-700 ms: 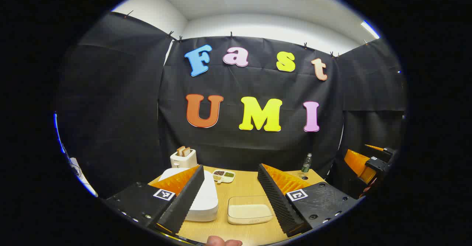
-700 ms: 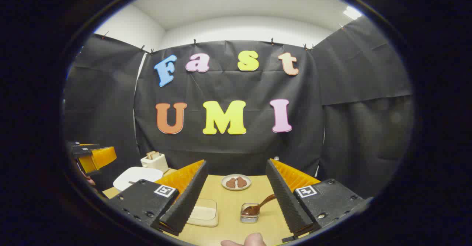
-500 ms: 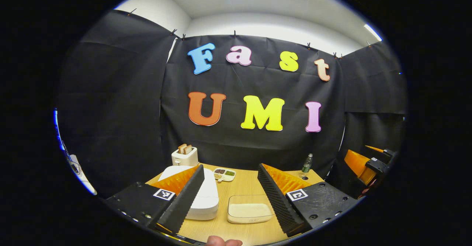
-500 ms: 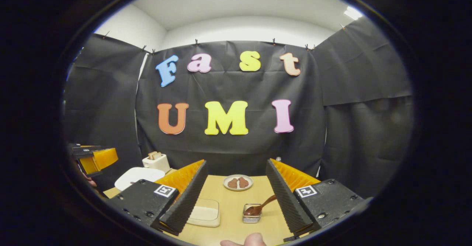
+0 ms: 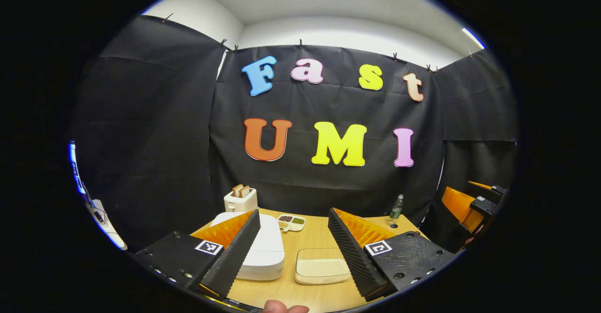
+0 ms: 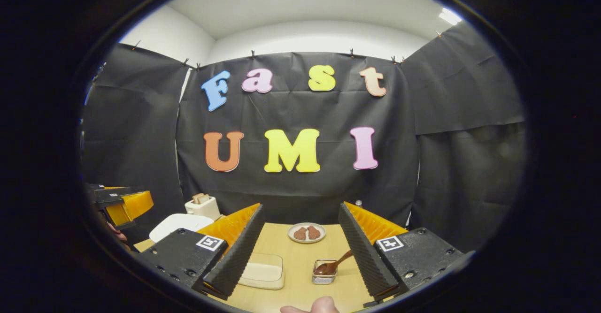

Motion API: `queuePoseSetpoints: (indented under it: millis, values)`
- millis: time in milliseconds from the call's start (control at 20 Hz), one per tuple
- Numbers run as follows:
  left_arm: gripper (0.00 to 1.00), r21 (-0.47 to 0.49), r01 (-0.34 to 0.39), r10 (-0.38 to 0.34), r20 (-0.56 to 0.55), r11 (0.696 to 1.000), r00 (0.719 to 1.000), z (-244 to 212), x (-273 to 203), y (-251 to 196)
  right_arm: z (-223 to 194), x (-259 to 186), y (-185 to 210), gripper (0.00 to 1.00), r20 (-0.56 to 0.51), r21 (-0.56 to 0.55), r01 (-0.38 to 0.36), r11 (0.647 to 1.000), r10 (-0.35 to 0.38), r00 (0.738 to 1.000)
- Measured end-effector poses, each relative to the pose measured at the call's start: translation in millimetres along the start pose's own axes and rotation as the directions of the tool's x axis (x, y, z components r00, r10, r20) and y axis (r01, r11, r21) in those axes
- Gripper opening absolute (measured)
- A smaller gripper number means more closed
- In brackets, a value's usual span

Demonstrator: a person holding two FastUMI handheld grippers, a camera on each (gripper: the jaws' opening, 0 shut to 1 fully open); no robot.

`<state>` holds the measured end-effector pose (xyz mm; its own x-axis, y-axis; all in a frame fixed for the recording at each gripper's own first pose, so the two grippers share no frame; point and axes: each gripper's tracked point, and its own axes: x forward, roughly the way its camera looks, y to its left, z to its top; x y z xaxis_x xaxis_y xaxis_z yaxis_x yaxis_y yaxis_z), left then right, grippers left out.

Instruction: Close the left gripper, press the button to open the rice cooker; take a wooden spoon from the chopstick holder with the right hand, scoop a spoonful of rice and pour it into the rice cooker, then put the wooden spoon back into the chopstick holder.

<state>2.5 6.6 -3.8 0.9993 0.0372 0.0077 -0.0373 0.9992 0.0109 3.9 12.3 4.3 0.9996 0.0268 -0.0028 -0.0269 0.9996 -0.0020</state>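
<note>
The white rice cooker (image 5: 267, 249) sits lid-down on the wooden table (image 5: 312, 299), partly behind my left finger. My left gripper (image 5: 294, 213) hovers open above the table's near edge, nothing between its fingers. A clear box of rice (image 5: 322, 268) lies just right of the cooker. In the right gripper view, a wooden spoon (image 6: 334, 264) leans in a small metal chopstick holder (image 6: 324, 277). My right gripper (image 6: 300, 207) is open and empty, held back from the holder. The rice cooker (image 6: 179, 222) and rice box (image 6: 264, 272) lie to its left.
A toaster (image 5: 241, 201) with bread stands at the back left, beside a small divided dish (image 5: 291, 222). A bottle (image 5: 397, 206) stands back right. A plate of brown pieces (image 6: 306, 232) sits beyond the holder. The other gripper (image 5: 469, 205) hangs at the right edge.
Both views have drifted slightly, so the table items sit a little further right. Both grippers stay open and nothing has been touched.
</note>
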Motion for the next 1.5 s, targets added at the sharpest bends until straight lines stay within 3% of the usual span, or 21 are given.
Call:
queuePoseSetpoints:
  millis: [450,750,1000,1150,1200,1250,1300,1350,1450,1500]
  values:
    - [0.94,0.008,-0.021,0.021,-0.039,1.0,0.999,-13,16,3,-12,12,-9,1.0,-0.029,0.037,-0.002,0.999,0.003,1.0]
    - [0.94,0.027,-0.088,0.09,-0.099,0.996,0.991,-29,41,31,-19,26,-7,1.0,-0.036,0.058,-0.031,0.998,0.033,0.999]
    - [0.95,0.025,-0.109,0.111,-0.178,0.994,0.978,-50,70,53,-24,39,5,1.0,-0.034,0.055,-0.082,0.995,0.084,0.996]
    - [0.95,0.038,-0.121,0.127,-0.265,0.992,0.956,-75,92,72,-30,43,6,1.0,-0.049,0.062,-0.094,0.994,0.097,0.994]
    - [0.91,0.041,-0.115,0.122,-0.292,0.992,0.948,-82,97,76,-30,47,5,1.0,-0.049,0.055,-0.098,0.994,0.1,0.994]
    - [0.77,0.046,-0.113,0.122,-0.316,0.993,0.941,-88,102,81,-31,50,4,1.0,-0.05,0.052,-0.101,0.994,0.103,0.993]
    - [0.69,0.044,-0.108,0.116,-0.337,0.993,0.934,-96,107,84,-31,53,4,1.0,-0.054,0.06,-0.104,0.993,0.108,0.993]
    - [0.52,0.041,-0.109,0.116,-0.364,0.993,0.924,-103,111,88,-33,55,6,1.0,-0.058,0.07,-0.111,0.991,0.115,0.992]
    - [0.31,0.044,-0.106,0.114,-0.425,0.993,0.898,-118,118,96,-37,57,8,1.0,-0.071,0.076,-0.123,0.99,0.129,0.989]
    - [0.27,0.068,-0.11,0.13,-0.459,0.992,0.879,-129,120,103,-39,58,8,1.0,-0.075,0.072,-0.129,0.989,0.134,0.988]
